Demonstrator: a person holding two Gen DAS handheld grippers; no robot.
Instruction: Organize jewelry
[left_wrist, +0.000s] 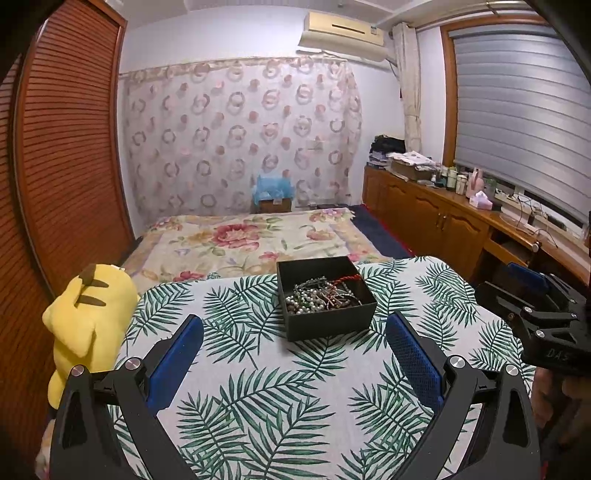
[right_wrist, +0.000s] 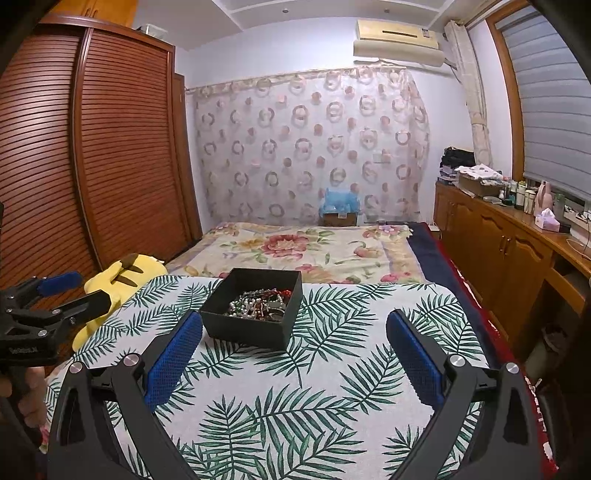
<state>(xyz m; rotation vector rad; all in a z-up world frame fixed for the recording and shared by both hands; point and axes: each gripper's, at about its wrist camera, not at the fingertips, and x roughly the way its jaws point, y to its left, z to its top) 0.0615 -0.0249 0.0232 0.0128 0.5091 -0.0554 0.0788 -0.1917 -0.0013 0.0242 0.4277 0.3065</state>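
A black open box (left_wrist: 328, 321) stands near the far edge of a table with a palm-leaf cloth (left_wrist: 258, 387). It holds a tangle of jewelry (left_wrist: 319, 295): pearl beads, dark beads and a red cord. My left gripper (left_wrist: 293, 326) is open and empty, hovering short of the box. The right wrist view shows the box (right_wrist: 247, 330) with the jewelry (right_wrist: 258, 302) to the left of centre. My right gripper (right_wrist: 293, 326) is open and empty, near the box's front. Each gripper shows at the edge of the other's view, at the right (left_wrist: 524, 291) and at the left (right_wrist: 70, 291).
A yellow plush toy (left_wrist: 92, 317) lies at the table's left edge, also in the right wrist view (right_wrist: 118, 280). Behind the table is a bed with a floral cover (left_wrist: 251, 236). A slatted wooden wardrobe (left_wrist: 70, 147) stands left, wooden cabinets (left_wrist: 436, 210) with clutter right.
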